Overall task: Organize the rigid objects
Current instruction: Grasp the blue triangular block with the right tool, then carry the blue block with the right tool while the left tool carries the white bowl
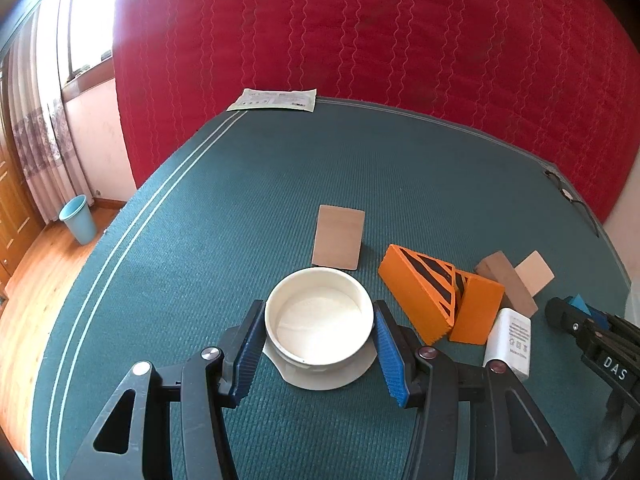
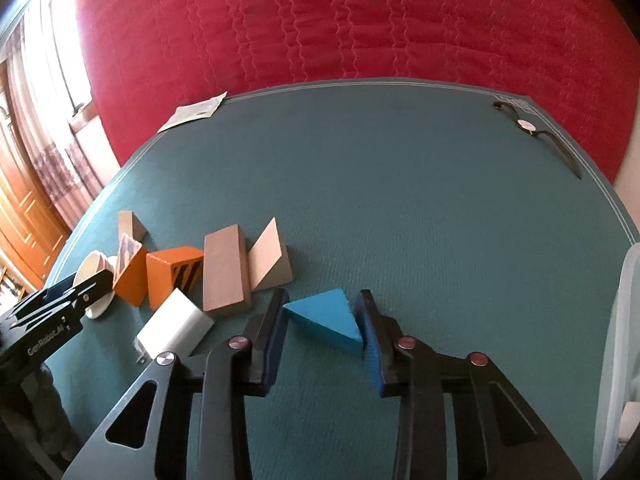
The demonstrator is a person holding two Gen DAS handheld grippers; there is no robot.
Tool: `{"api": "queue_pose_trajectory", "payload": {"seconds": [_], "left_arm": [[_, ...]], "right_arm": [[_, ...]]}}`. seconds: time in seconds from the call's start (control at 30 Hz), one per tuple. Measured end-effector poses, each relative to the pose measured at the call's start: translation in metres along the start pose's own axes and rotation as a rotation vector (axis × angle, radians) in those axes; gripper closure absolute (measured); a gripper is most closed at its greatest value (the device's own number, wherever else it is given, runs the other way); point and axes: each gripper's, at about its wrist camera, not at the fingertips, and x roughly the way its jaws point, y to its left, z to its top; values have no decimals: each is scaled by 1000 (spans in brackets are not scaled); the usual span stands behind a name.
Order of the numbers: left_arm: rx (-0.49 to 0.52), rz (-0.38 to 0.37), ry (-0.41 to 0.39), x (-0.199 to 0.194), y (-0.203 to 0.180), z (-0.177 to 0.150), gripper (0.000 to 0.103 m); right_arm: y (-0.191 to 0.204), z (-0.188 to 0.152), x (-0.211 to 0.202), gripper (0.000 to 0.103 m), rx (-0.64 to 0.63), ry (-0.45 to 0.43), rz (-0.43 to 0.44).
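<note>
A white bowl (image 1: 319, 316) on a white saucer (image 1: 362, 368) sits between the pads of my left gripper (image 1: 318, 354); the blue pads touch or nearly touch its sides. My right gripper (image 2: 325, 330) holds a blue triangular block (image 2: 326, 316) between its pads. Beside it lie two orange striped wedges (image 1: 424, 292) (image 2: 172, 274), a brown block (image 2: 223, 270), a tan wedge (image 2: 272, 258), a small brown wedge (image 2: 130, 226) and a white charger (image 2: 176, 328). A flat brown board (image 1: 339, 237) lies behind the bowl.
The green mat (image 1: 280, 184) covers the table, with a red quilt (image 1: 360, 28) behind it. A paper packet (image 1: 274, 100) lies at the far left corner and a wristwatch (image 2: 528, 126) at the far right. A blue bin (image 1: 78, 219) stands on the floor.
</note>
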Motion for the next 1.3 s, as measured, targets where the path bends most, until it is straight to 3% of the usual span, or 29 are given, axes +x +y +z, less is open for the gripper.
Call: {"api": "queue_pose_trajectory", "payload": {"seconds": [0.8, 1.3], "left_arm": [[8, 1, -16, -3, -6, -3, 48], [3, 9, -14, -6, -6, -8, 48]], "right_arm": [[-18, -35, -49, 69, 39, -39, -4], [-75, -40, -113, 69, 162, -158, -144]]}}
